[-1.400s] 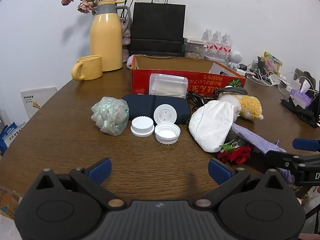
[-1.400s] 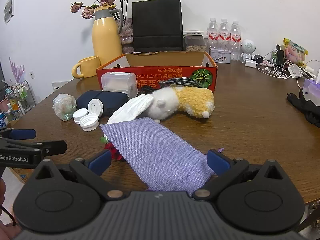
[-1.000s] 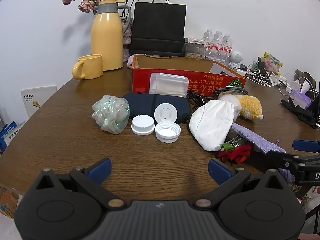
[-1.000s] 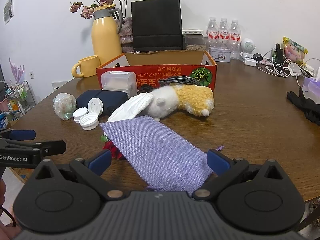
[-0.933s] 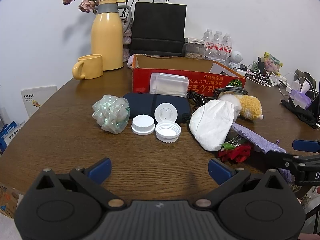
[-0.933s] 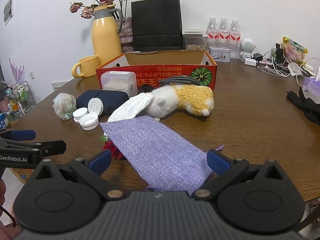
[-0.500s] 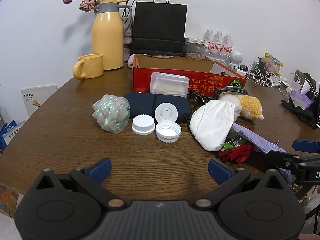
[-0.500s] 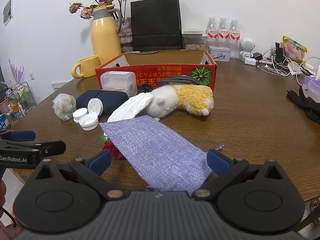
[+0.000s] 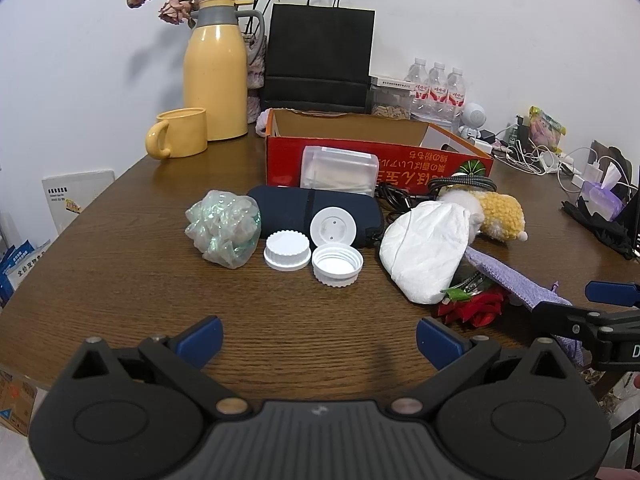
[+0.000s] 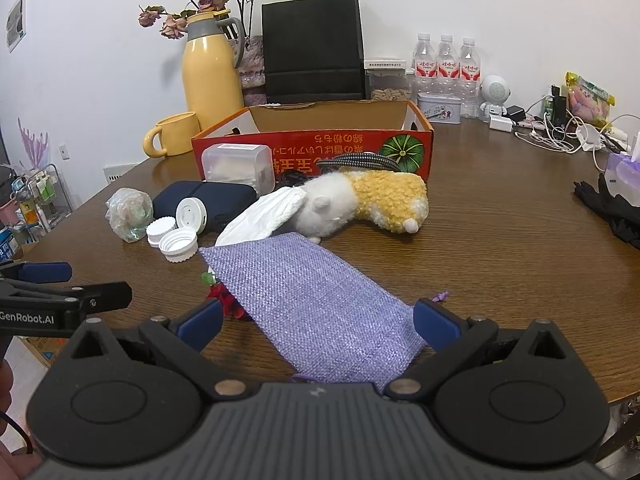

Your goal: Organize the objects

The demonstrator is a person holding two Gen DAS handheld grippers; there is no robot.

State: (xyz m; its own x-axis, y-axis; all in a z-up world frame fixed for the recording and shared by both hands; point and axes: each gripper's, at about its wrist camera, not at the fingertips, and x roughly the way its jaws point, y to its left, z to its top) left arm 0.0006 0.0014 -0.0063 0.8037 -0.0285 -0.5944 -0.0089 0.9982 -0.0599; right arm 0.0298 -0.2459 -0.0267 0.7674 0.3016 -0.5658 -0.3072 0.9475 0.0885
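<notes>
An open red cardboard box (image 9: 376,160) (image 10: 312,148) stands mid-table. In front of it lie a clear plastic case (image 9: 340,169), a navy pouch (image 9: 304,210), a crumpled plastic wad (image 9: 224,227), white caps (image 9: 288,250), a white cloth bag (image 9: 428,256), a yellow and white plush toy (image 10: 360,200), a red flower (image 9: 472,308) and a purple woven pouch (image 10: 316,300). My left gripper (image 9: 319,338) is open and empty, short of the caps. My right gripper (image 10: 318,322) is open, with the purple pouch's near end between its fingers.
A yellow jug (image 9: 215,68), yellow mug (image 9: 180,133), black paper bag (image 9: 320,60) and water bottles (image 9: 438,86) stand at the back. Cables and chargers (image 10: 552,132), a black glove (image 10: 612,204) and a tissue pack lie at the right.
Both views have shifted very slightly; the objects on the table have not moved and both grippers stay open.
</notes>
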